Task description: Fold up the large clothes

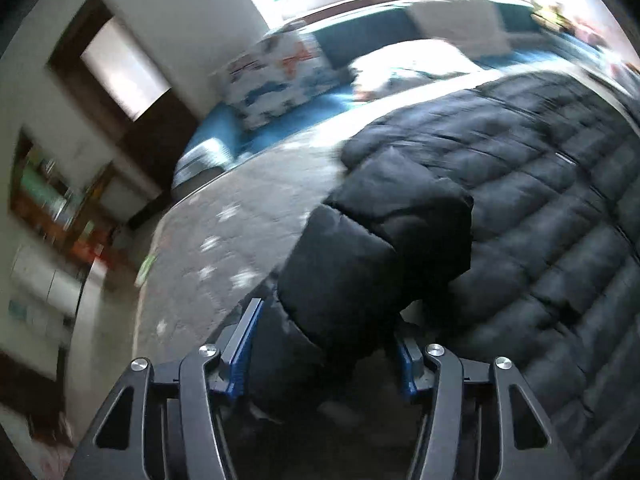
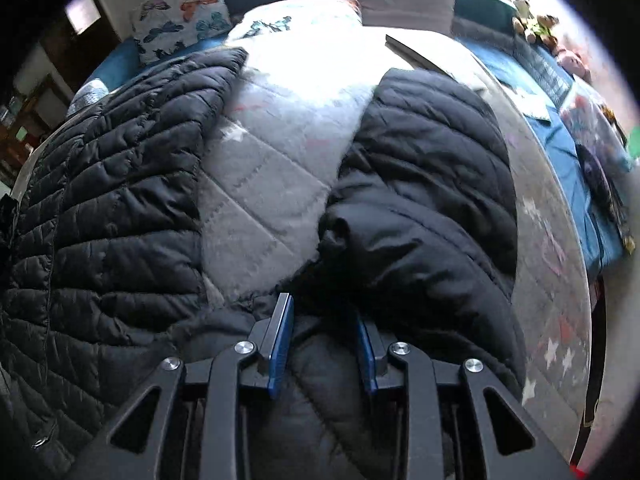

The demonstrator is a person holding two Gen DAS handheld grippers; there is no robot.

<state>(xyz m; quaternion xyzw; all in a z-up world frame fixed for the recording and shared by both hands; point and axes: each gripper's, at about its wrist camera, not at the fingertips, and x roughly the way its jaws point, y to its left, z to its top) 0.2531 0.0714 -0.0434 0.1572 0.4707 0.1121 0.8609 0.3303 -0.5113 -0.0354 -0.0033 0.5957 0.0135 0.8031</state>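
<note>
I am working over a bed, folding a black quilted puffer jacket (image 2: 100,184) that lies spread on a grey star-print quilt (image 2: 272,168).

In the right wrist view, the jacket's body fills the frame from nine o'clock down to seven o'clock. A sleeve (image 2: 432,184) runs from one o'clock down to the centre, with bare quilt between the two. My right gripper (image 2: 324,344) sits at six o'clock with its blue pads set narrowly apart. Dark jacket fabric lies bunched between them, though I cannot tell whether the pads actually press on it.

In the left wrist view, which is blurred, the jacket covers the frame from two o'clock to five o'clock. A folded, puffy sleeve end (image 1: 376,248) rises at the centre. My left gripper (image 1: 324,344) at six o'clock stands about half open, straddling that sleeve fabric. The right pad is hidden behind the cloth, so contact is uncertain.

A butterfly pillow (image 2: 184,20) rests at eleven o'clock in the right view.

I judge this to be the sleeve-folding step, with both grippers at the jacket. The next move calls for a firm pinch on each side, then lifting the sleeves inward across the body without dragging the quilt.
</note>
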